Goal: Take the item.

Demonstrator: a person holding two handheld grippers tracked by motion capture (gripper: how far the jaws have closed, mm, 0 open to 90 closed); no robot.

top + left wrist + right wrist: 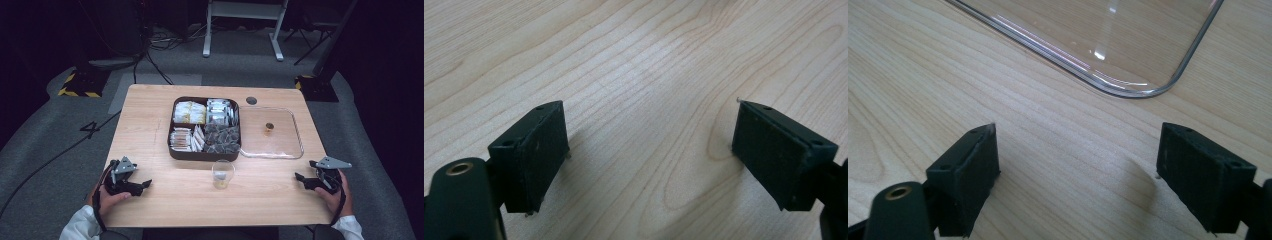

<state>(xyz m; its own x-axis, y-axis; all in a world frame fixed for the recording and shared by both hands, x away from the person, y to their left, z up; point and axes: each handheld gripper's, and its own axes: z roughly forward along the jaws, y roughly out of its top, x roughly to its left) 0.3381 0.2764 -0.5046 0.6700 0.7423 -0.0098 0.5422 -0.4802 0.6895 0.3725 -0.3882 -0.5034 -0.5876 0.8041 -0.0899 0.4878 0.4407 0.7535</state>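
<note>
A dark divided box (171, 150) sits mid-table, its compartments packed with small wrapped packets. To its right lies a clear lid (295, 150) with a small brown knob (269, 128), flat on the wood; its rounded corner (1128, 87) lies just ahead of my right gripper. A small clear cup (222, 173) stands in front of the box. My left gripper (147, 183) rests at the table's near left, open, with bare wood between its jaws (649, 150). My right gripper (298, 177) rests at the near right, open, nothing between the jaws (1078, 175).
The wooden table (150, 110) has a round cable hole (251, 100) at the back right. Beyond it, on the grey floor, are cables, a white desk frame (245, 30) and stand bases with yellow-black tape (80, 85).
</note>
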